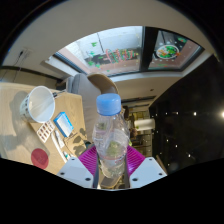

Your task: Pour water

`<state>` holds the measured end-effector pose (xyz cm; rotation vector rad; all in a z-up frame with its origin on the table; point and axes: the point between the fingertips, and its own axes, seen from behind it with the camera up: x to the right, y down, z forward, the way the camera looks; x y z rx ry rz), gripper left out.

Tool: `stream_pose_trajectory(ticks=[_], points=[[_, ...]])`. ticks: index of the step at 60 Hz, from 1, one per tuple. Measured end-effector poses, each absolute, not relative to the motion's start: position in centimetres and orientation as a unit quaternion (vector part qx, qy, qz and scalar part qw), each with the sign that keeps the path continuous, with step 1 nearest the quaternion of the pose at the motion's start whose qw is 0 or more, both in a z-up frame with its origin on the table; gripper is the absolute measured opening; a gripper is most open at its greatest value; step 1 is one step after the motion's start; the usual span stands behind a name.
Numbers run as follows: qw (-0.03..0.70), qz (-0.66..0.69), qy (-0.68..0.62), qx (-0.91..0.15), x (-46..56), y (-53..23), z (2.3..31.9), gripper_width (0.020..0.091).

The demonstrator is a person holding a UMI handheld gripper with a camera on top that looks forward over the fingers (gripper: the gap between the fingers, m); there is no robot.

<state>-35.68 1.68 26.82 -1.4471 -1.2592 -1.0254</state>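
Note:
A clear plastic water bottle [111,135] with a light blue cap [108,103] stands upright between my gripper's [111,163] fingers. Both magenta pads [88,160] press against its lower body, so the gripper is shut on the bottle. The bottle appears lifted above the table, and its base is hidden between the fingers. A white bowl [40,103] sits on the wooden table [15,125] well off to the left of the bottle. Water shows in the bottle's lower part.
On the table left of the fingers lie a small blue-and-white box [64,124], a dark red round lid [39,157] and a grid-patterned tray [46,131]. A pale chair back [82,84] stands beyond the bottle. Windows [120,50] are high behind; a dark wall [190,120] rises at right.

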Motion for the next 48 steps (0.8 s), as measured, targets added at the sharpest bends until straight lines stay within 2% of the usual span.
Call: stream_pose_trajectory(ticks=[5,13,23,38,46,48], points=[[0.506,-0.329,-0.449,-0.659,-34.7,1.3,28.1,0.0354],[0.541,-0.177,-0.339,-0.749,-33.1,1.1,26.8,0.0354],[0.525,-0.006,-0.215,-0.823,-31.5,0.5,21.7,0.0354],[0.479,0.081,-0.181,-0.855,-31.6,-1.2,10.6,0.0352],[0.469,0.106,-0.166,-0.861,-32.2,-2.0,7.3,0.0355],[0.479,0.109,-0.163,-0.855,-32.3,-2.0,7.6,0.0357]])
